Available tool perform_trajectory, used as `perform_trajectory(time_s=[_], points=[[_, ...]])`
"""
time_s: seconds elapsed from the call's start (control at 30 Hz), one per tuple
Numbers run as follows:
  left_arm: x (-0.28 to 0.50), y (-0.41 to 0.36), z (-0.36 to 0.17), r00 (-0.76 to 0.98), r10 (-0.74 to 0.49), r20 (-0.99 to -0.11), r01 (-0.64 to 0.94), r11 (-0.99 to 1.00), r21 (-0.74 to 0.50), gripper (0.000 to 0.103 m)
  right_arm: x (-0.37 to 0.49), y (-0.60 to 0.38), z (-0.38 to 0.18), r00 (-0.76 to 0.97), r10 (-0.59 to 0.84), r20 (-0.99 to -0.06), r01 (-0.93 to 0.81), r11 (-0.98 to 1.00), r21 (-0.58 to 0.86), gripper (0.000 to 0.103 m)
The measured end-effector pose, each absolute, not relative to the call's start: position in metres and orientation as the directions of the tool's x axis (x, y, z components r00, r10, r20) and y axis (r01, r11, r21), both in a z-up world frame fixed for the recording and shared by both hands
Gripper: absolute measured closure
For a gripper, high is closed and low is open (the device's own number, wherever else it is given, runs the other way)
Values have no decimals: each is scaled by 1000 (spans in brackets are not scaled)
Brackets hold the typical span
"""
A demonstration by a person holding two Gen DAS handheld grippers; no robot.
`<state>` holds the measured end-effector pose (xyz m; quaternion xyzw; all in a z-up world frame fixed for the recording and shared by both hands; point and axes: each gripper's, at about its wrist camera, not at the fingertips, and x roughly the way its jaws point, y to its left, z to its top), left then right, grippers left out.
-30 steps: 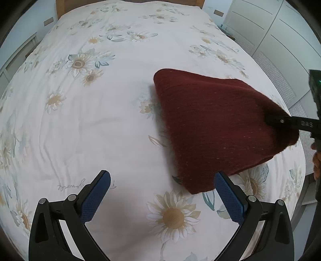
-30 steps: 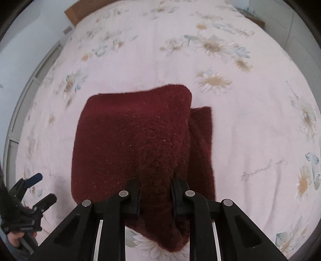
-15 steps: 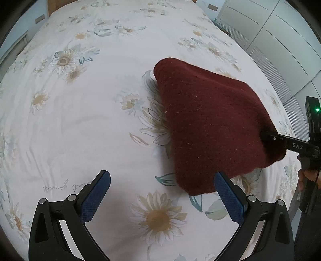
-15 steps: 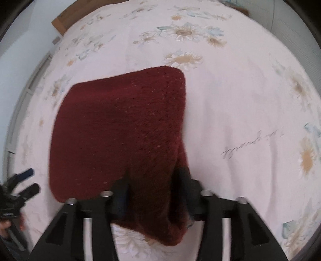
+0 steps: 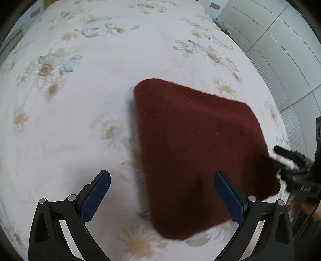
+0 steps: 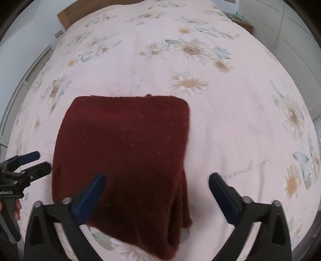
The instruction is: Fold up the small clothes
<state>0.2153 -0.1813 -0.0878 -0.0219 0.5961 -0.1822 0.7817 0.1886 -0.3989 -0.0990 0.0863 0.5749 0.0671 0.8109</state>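
Observation:
A dark red knitted garment (image 5: 196, 148) lies folded into a rough square on the flowered bedspread; it also shows in the right wrist view (image 6: 124, 156). My left gripper (image 5: 162, 192) is open and empty, with its jaws wide just in front of the garment's near edge. My right gripper (image 6: 156, 190) is open and empty, with its jaws wide over the garment's near edge. In the left wrist view the right gripper (image 5: 284, 160) sits at the garment's right side. In the right wrist view the left gripper (image 6: 30, 164) sits at the garment's left side.
The white bedspread (image 5: 70, 120) with daisy prints covers the whole bed (image 6: 240, 110). A wooden headboard (image 6: 66, 14) is at the far end. White wardrobe doors (image 5: 280, 50) stand along the right side of the bed.
My right gripper has let go of the garment and opened wide. The garment has dropped flat onto the bed. My left gripper stayed open and shifted a little closer.

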Motion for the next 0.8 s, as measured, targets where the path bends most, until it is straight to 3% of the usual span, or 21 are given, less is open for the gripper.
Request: perform_trajectory(time_s=[0.17, 0.33, 0.43, 0.7, 0.77, 0.8], points=[[234, -202, -110, 184, -290, -939, 243, 939, -243, 1, 198, -401, -132, 285, 208, -936, 27, 974, 224, 0], [232, -214, -144, 144, -241, -960, 271, 942, -196, 1, 193, -412, -160, 303, 277, -912, 29, 954, 299, 0], [229, -206, -158, 152, -271, -951, 235, 944, -232, 1, 191, -416, -176, 308, 330, -893, 39, 933, 358, 0], [223, -204, -161, 193, -276, -942, 279, 936, -216, 0, 192, -417, -188, 310, 398, -863, 17, 906, 424, 1], [224, -202, -163, 178, -295, -939, 278, 930, -240, 7, 193, -414, -188, 302, 398, -866, 22, 906, 423, 6], [225, -200, -164, 162, -320, -933, 272, 924, -270, 11, 194, -413, -188, 297, 410, -862, 23, 900, 436, 13]])
